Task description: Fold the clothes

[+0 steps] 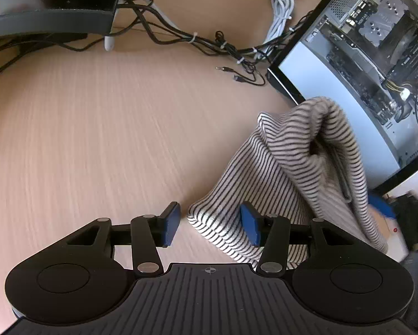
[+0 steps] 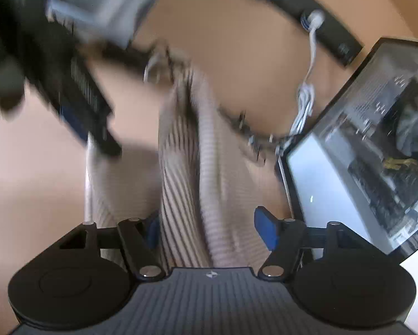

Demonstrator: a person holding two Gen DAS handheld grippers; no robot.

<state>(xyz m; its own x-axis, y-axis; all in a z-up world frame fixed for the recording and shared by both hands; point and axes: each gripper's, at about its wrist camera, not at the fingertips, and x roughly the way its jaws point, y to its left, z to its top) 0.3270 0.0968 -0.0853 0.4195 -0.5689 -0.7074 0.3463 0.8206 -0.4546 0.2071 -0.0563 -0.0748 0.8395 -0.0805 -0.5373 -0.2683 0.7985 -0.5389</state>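
Observation:
A cream garment with thin black stripes [image 1: 301, 167] lies bunched on the wooden table at the right of the left wrist view. My left gripper [image 1: 213, 224] is open, its blue pads on either side of the garment's near corner, the right pad over the cloth. In the blurred right wrist view the same garment [image 2: 186, 167] runs up from between the fingers of my right gripper [image 2: 211, 230], which is open with cloth between its blue pads. The left gripper [image 2: 83, 97] shows there as a dark blur at the upper left.
An open computer case [image 1: 376, 69] stands at the right, close to the garment. A bundle of black and white cables [image 1: 209, 42] runs across the back of the wooden table [image 1: 97, 125]. A monitor base [image 1: 55, 14] sits at the back left.

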